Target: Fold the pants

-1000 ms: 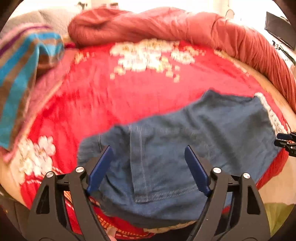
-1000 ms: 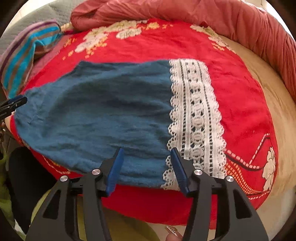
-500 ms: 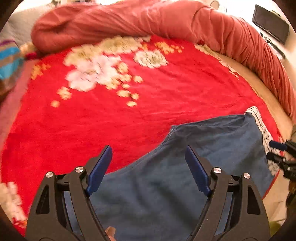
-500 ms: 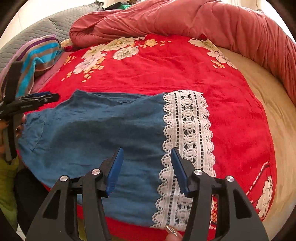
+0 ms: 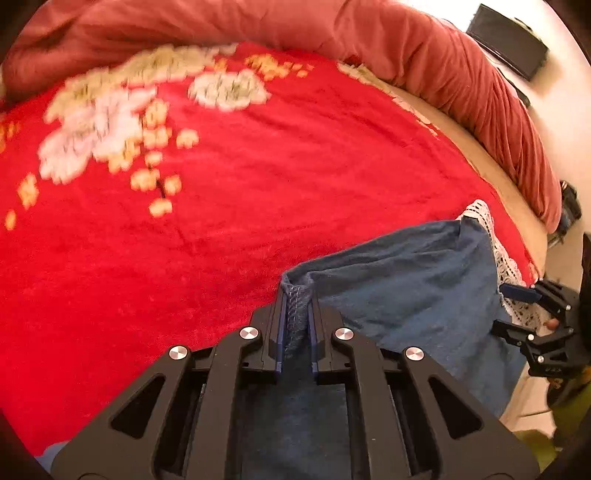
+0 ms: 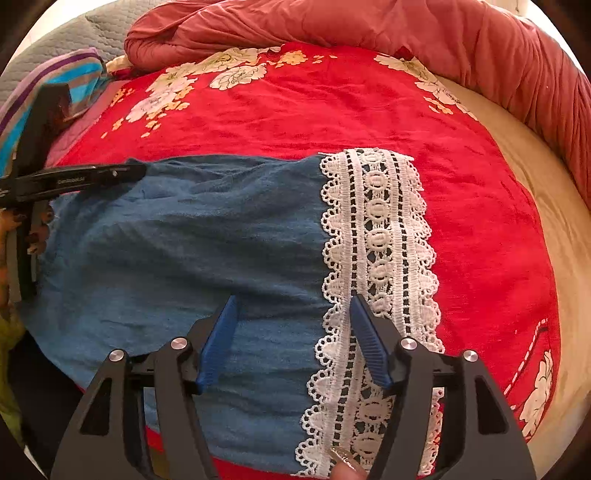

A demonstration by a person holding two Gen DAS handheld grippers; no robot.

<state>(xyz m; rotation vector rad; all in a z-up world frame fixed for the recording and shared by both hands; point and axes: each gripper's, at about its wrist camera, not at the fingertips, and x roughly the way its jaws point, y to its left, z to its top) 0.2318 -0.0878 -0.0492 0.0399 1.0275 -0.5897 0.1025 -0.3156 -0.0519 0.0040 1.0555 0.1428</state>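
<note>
Blue denim pants (image 6: pixel 192 243) with a white lace hem (image 6: pixel 380 236) lie flat on a red floral blanket (image 6: pixel 332 103). My left gripper (image 5: pixel 295 299) is shut on a stitched edge of the pants (image 5: pixel 399 280) at their far end from the lace, lifting it into a fold; it also shows in the right wrist view (image 6: pixel 136 171). My right gripper (image 6: pixel 291 306) is open, low over the pants, one finger over the denim and one over the lace. It shows at the right edge of the left wrist view (image 5: pixel 517 295).
A rolled salmon-pink quilt (image 6: pixel 369 26) lines the back and right of the bed. A striped blue and purple cloth (image 6: pixel 55 81) lies at the left. Bare beige mattress (image 6: pixel 554 192) shows at the right. A dark screen (image 5: pixel 506 48) stands beyond the bed.
My left gripper closed on the stitched edge of the pants and raised it. My right gripper moved forward over the pants near the lace hem and stayed open.
</note>
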